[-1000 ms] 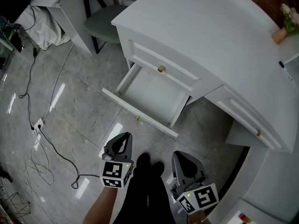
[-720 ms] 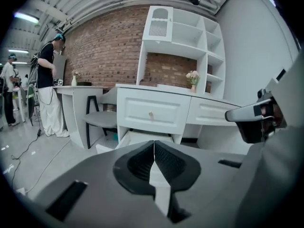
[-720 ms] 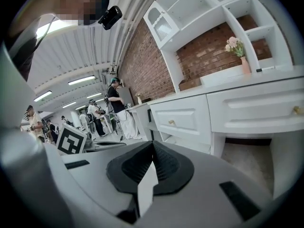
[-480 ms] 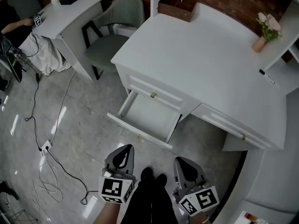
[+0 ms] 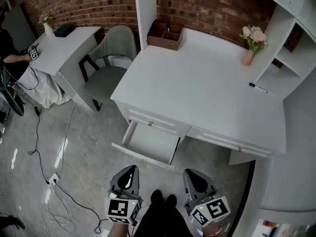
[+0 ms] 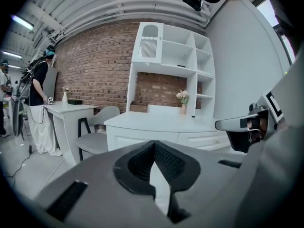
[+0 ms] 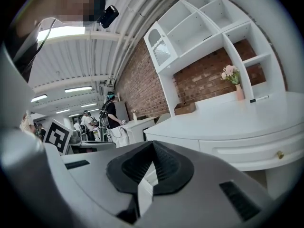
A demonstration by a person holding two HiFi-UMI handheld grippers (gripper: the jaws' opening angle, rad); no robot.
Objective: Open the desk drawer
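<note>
**Q:** Where is the drawer (image 5: pixel 149 143), and what remains of the step?

**A:** It is the lower left drawer of the desk (image 5: pixel 197 88). It stands pulled well out, its inside bare and its front panel toward the person. Judged from this, the opening is done and only the retreat is left.

**Q:** State of the two tools?

**A:** The left gripper (image 5: pixel 129 172) is clenched on nothing: its own view shows the pads meeting with only floor behind them. The right gripper (image 5: pixel 193 175) is likewise closed and empty. Both hang near the person's legs, well apart from the drawer front.

**Q:** How should the retreat be done well?

**A:** Keep both grippers back from the front panel, so that nothing nudges it inward. Lift them straight away rather than sweeping across the open box.

**Q:** What differs from the earlier frame?

**A:** A second ago the drawer filled the middle of the head view. Now the whole desk top shows, with the vase and the brick wall. The drawer looks smaller and lies farther from the grippers, yet is open as far as before.
</note>
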